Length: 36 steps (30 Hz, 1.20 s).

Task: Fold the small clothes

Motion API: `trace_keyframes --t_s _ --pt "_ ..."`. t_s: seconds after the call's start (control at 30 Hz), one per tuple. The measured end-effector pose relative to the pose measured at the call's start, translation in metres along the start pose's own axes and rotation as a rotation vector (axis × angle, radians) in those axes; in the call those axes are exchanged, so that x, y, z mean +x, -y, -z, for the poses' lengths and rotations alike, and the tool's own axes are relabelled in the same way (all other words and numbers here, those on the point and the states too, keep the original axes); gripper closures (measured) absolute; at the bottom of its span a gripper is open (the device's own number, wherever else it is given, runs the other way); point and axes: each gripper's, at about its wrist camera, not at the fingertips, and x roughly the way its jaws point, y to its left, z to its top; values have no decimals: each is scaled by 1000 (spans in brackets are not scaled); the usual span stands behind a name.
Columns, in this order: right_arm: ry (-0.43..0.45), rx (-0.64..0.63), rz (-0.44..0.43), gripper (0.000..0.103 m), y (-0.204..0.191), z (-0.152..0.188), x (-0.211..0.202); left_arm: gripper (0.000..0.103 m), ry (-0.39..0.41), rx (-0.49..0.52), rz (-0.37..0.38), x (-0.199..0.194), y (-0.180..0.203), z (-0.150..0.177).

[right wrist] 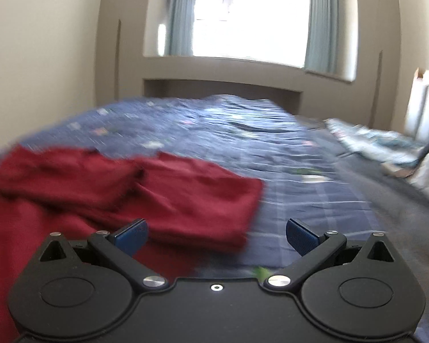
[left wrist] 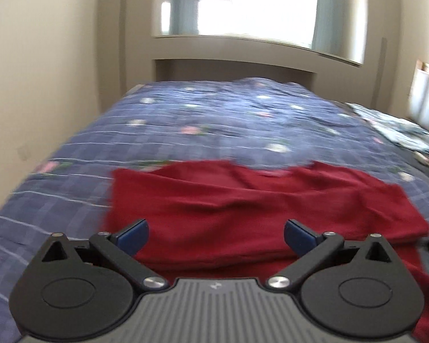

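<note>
Blue checked quilted bed (left wrist: 186,120) | dark red cloth garment (left wrist: 257,200) ahead of left claw (left wrist: 216,238) | both claws apart, empty (right claw (right wrist: 216,238) too) | risk: loose fold slipping open.

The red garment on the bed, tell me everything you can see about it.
The red garment is dark red, soft, matte cloth, blurred in both views. It lies flat on the blue checked bedspread, partly folded, with layers overlapping and a few creases. Its far edge dips in a notch. The left gripper stands open over its near part; the right gripper is open at its right edge. Neither holds it.
</note>
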Motion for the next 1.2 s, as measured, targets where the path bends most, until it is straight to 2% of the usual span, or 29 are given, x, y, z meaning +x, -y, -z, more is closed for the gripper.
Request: trace_keyframes --t_s 0.07,0.2,0.23,0.3,0.43,0.5,0.53,0.6,0.63,0.7,0.73,0.77,0.8,0.83,0.9,0.93,1.0,1.07,1.17,1.2 --pt "-1 73 -88 1 -2 -15 9 0 5 -44 -32 2 -29 -6" --pt "-46 148 -230 13 -20 -44 46 0 0 -151 -66 19 -84 -17" --pt "-67 148 -240 15 -28 -50 60 0 -4 -178 -67 26 -95 -19" --pt "-104 138 -234 29 -43 -56 83 0 -21 -225 -60 42 -113 -25" --pt "-160 137 -205 48 -65 -54 117 1 -94 -320 -19 84 -138 -37" --pt "-162 146 -206 63 -71 -49 122 2 -113 -363 -8 100 -149 -39" --pt "-149 144 -200 67 -75 -46 123 3 -114 -373 -4 105 -149 -37" --pt "-116 129 -183 83 -78 -40 121 7 -115 -386 10 114 -154 -37" --pt "-100 128 -184 85 -80 -38 119 12 -115 -387 20 118 -155 -37" --pt "-71 135 -187 88 -79 -37 116 28 -128 -384 51 127 -156 -37" --pt "-56 138 -185 89 -79 -37 114 33 -140 -380 70 131 -156 -38" --pt "-39 143 -184 89 -78 -38 111 51 -146 -378 86 134 -155 -38" --pt "-22 150 -182 89 -77 -38 108 76 -147 -374 108 136 -155 -38" --pt "2 157 -178 90 -76 -38 104 85 -151 -364 129 138 -152 -40" --pt "27 166 -151 90 -74 -38 99 93 -123 -340 124 135 -147 -43" --pt "33 173 -128 90 -72 -38 96 94 -97 -324 137 132 -144 -45" --pt "32 187 -103 90 -69 -36 95 95 -61 -294 146 126 -137 -48" --pt "-11 187 -100 90 -69 -34 102 95 -46 -254 137 124 -128 -50" --pt "-57 196 -110 88 -68 -28 112 94 -62 -202 99 129 -118 -50" --pt "-58 213 -119 86 -65 -26 113 90 -64 -203 95 130 -118 -49"
